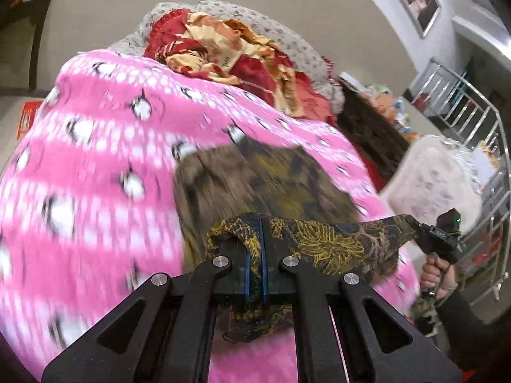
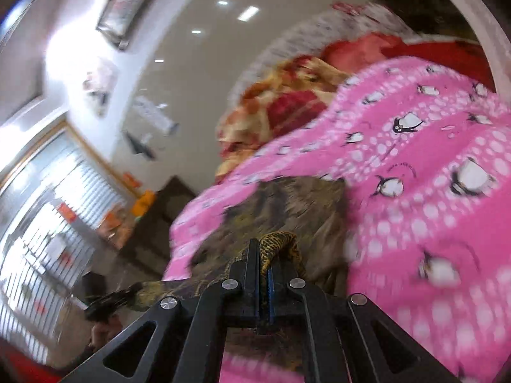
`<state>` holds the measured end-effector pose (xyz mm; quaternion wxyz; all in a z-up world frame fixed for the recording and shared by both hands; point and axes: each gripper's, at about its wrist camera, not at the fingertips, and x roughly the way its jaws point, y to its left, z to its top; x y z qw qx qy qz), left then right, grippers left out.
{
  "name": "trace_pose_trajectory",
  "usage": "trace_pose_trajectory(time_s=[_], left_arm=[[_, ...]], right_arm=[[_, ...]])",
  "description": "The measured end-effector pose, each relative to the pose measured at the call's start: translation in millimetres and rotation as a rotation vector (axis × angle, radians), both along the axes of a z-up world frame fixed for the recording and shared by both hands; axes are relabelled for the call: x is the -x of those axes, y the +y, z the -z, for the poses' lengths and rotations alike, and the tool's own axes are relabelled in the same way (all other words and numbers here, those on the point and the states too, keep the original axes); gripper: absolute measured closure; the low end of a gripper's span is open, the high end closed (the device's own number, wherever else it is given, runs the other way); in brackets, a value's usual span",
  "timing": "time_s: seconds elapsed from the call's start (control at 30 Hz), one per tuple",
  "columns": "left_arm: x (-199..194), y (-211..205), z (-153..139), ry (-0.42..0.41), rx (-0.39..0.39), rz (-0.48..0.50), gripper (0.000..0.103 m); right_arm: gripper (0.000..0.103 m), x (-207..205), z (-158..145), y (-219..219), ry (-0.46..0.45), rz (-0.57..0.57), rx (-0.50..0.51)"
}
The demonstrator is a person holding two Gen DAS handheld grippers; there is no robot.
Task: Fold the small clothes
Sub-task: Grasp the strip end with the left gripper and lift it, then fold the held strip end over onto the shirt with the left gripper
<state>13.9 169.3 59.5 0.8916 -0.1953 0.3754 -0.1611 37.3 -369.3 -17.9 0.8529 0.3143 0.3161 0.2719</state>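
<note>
Two grippers: both clamped on one small garment, a dark cloth with a yellow leaf print [image 1: 319,239].
Left gripper [image 1: 255,223]: jaws closed tight on a bunched edge of the cloth; fabric spills over the tips and hangs below the blue pads.
Right gripper [image 2: 263,255]: jaws likewise pinched on a fold of the same print, which pokes up between the tips.
Span between them: in the left wrist view the cloth runs taut from the left jaws across to the right gripper, held in a person's hand [image 1: 437,274] at the frame's right.
Rest of the garment: its far part lies blurred on the pink penguin blanket [image 1: 95,159], just beyond the jaws, so the cloth seems partly lifted and partly resting.
Beyond: a red and cream quilt [image 1: 223,54] heaped at the far end of the blanket; a metal railing [image 1: 463,111] off to the right.
Step, as judged: carrying the held edge over the resting part to make a fold.
Risk, slip: the bunched edge could slide out of either pinch if the pull across the span grows too hard.
Risk, crooked fold: if one gripper travels further than the other, the edge would land skewed.
Risk, drag: the resting part may creep over the soft blanket and wrinkle beneath the fold.
</note>
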Motion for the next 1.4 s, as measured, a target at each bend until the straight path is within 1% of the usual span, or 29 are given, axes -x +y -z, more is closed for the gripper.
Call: trace_pose_trajectory(time_s=[0.03, 0.1, 0.13, 0.23, 0.33, 0.4, 0.47, 0.57, 0.63, 0.67, 0.7, 0.73, 0.77, 0.8, 0.83, 0.87, 0.9, 0.93, 1.0, 1.03, 1.07, 1.1, 1.13, 1.17, 1.2, 1.23, 1.3, 1.37, 1.4], left_arm=[[-21.7, 1.2, 3.7, 0.007, -0.023, -0.005, 0.100], [-54.6, 3.1, 9.9, 0.024, -0.050, -0.009, 0.100], [-72.5, 3.0, 14.1, 0.030, -0.081, -0.013, 0.100], [-116.7, 3.2, 34.5, 0.083, -0.121, -0.014, 0.099], [-151.6, 0.7, 68.8, 0.176, -0.166, -0.001, 0.098], [-162.8, -2.2, 90.7, 0.233, -0.197, 0.005, 0.096], [-168.2, -2.9, 108.9, 0.261, -0.210, 0.021, 0.096], [-162.8, 8.4, 108.9, 0.251, -0.147, 0.015, 0.096], [-158.0, 18.8, 104.5, 0.264, -0.125, 0.011, 0.094], [-154.0, 22.4, 100.0, 0.261, -0.136, 0.009, 0.094], [-147.8, 26.6, 92.2, 0.250, -0.172, -0.004, 0.090], [-139.2, 30.8, 84.7, 0.234, -0.214, -0.026, 0.083], [-127.1, 32.0, 72.0, 0.208, -0.262, -0.058, 0.072], [-114.4, 31.1, 58.3, 0.162, -0.321, -0.106, 0.072], [-105.6, 26.0, 47.7, 0.124, -0.342, -0.124, 0.072], [-97.1, 17.4, 39.2, 0.082, -0.336, -0.115, 0.072], [-85.2, 0.3, 31.5, 0.040, -0.317, -0.067, 0.072], [-79.1, -15.3, 31.4, 0.025, -0.326, -0.025, 0.072], [-72.7, -55.5, 42.0, 0.037, -0.378, 0.082, 0.072], [-73.8, -74.7, 54.7, 0.066, -0.418, 0.114, 0.072], [-77.5, -89.0, 75.7, 0.132, -0.455, 0.137, 0.072], [-83.1, -96.8, 102.1, 0.225, -0.480, 0.139, 0.070], [-81.5, -97.9, 104.8, 0.189, -0.479, 0.110, 0.070], [-83.6, -97.8, 103.7, 0.182, -0.470, 0.092, 0.070], [-92.2, -94.3, 102.1, 0.216, -0.444, 0.077, 0.070], [-100.8, -90.3, 99.6, 0.232, -0.411, 0.059, 0.070], [-130.1, -78.9, 93.6, 0.256, -0.373, 0.009, 0.070], [-159.4, -60.1, 72.7, 0.215, -0.377, -0.100, 0.070], [-169.3, -47.0, 55.2, 0.170, -0.378, -0.169, 0.070]], right_arm=[[0.100, -26.7, 4.3, 7.2, 0.019, 0.017, 0.031], [0.100, -61.4, 12.4, 12.0, 0.060, 0.046, 0.043], [0.100, -83.5, 16.9, 16.2, 0.088, 0.060, 0.060], [0.100, -126.5, 32.2, 24.0, 0.154, 0.094, 0.123], [0.100, -152.7, 51.5, 27.5, 0.225, 0.123, 0.169], [0.100, -164.2, 63.8, 28.3, 0.263, 0.148, 0.213], [0.100, -171.8, 78.3, 28.2, 0.301, 0.149, 0.212], [0.100, -174.7, 92.5, 25.4, 0.339, 0.151, 0.191], [0.097, -170.6, 87.1, 19.0, 0.329, 0.139, 0.160], [0.096, -166.5, 80.0, 15.7, 0.312, 0.131, 0.156], [0.096, -163.4, 73.3, 14.2, 0.297, 0.128, 0.163], [0.093, -157.8, 61.5, 10.7, 0.269, 0.129, 0.181], [0.090, -152.0, 50.1, 9.6, 0.237, 0.132, 0.206], [0.089, -145.0, 37.2, 8.5, 0.204, 0.140, 0.244], [0.089, -135.4, 22.8, 9.3, 0.165, 0.152, 0.293], [0.088, -126.4, 11.1, 13.6, 0.133, 0.156, 0.333], [0.088, -119.3, 3.6, 21.8, 0.114, 0.135, 0.366], [0.088, -114.7, 1.7, 32.9, 0.113, 0.092, 0.399], [0.088, -113.5, 10.4, 65.2, 0.139, -0.013, 0.480], [0.088, -114.3, 21.2, 81.0, 0.166, -0.068, 0.535], [0.088, -116.0, 31.1, 92.2, 0.191, -0.089, 0.597], [0.088, -118.8, 45.4, 104.1, 0.229, -0.090, 0.689], [0.088, -123.4, 65.4, 113.8, 0.276, -0.081, 0.788], [0.088, -124.0, 69.8, 116.5, 0.257, -0.070, 0.813], [0.087, -127.4, 69.8, 121.2, 0.225, -0.051, 0.843], [0.085, -137.8, 70.2, 126.5, 0.232, -0.055, 0.875], [0.085, -158.1, 66.7, 129.0, 0.238, -0.071, 0.850], [0.085, -186.4, 51.1, 127.2, 0.206, -0.074, 0.791], [0.085, -196.0, 37.5, 124.2, 0.173, -0.041, 0.780]])
